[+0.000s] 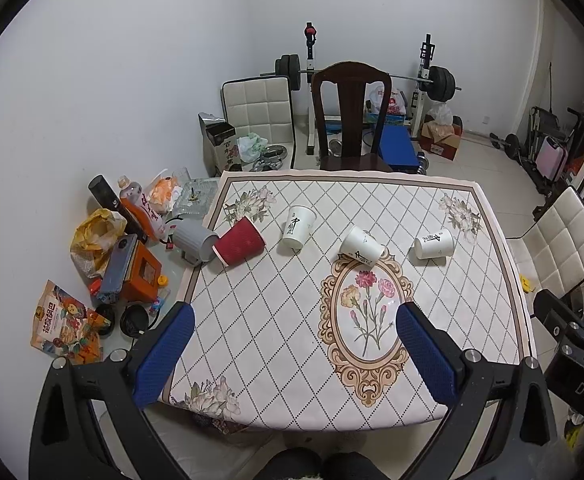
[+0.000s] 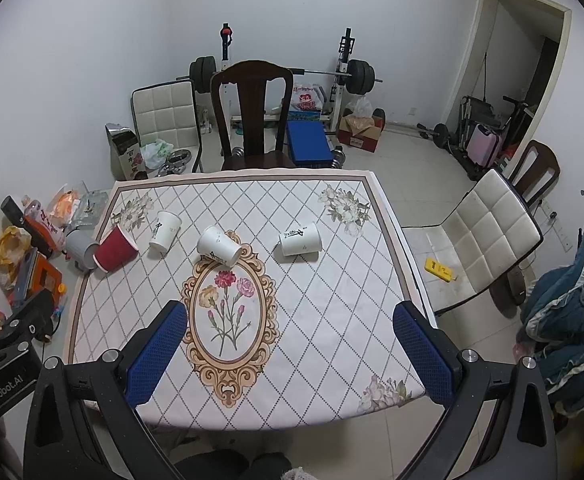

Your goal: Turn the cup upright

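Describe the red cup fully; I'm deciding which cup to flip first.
The red cup looks like ribbed paper, dark red with a pale rim. It lies on its side at the table's left edge on the patterned tablecloth, mouth toward the left. Its rim sits against a grey cup also lying down. A white paper cup lies just to its right, apart. Nothing grips it.
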The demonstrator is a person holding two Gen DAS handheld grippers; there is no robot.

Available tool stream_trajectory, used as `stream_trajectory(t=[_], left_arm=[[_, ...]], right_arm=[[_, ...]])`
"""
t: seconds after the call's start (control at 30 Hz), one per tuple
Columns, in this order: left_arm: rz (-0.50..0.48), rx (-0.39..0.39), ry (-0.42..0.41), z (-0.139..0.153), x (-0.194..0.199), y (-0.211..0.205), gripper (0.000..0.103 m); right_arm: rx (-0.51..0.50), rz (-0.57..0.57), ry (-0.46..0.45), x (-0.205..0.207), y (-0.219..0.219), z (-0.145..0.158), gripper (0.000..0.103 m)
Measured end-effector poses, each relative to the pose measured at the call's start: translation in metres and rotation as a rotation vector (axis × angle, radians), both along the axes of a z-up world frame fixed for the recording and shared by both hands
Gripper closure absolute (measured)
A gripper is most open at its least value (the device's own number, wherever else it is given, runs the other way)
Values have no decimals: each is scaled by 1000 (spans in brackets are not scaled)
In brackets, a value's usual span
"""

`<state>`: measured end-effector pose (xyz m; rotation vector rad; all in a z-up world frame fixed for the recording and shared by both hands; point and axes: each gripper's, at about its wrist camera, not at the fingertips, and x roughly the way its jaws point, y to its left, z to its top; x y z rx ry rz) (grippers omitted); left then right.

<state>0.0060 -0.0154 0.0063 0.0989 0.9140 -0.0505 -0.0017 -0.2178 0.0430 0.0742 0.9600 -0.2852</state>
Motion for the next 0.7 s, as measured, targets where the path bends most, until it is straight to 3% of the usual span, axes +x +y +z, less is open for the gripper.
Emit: stream_trajectory(t=[0.7], left_arm=[[-3,-5,2,-5,-7,0,0]], right_arm=[[-1,0,3,-1,-1,-2,0]])
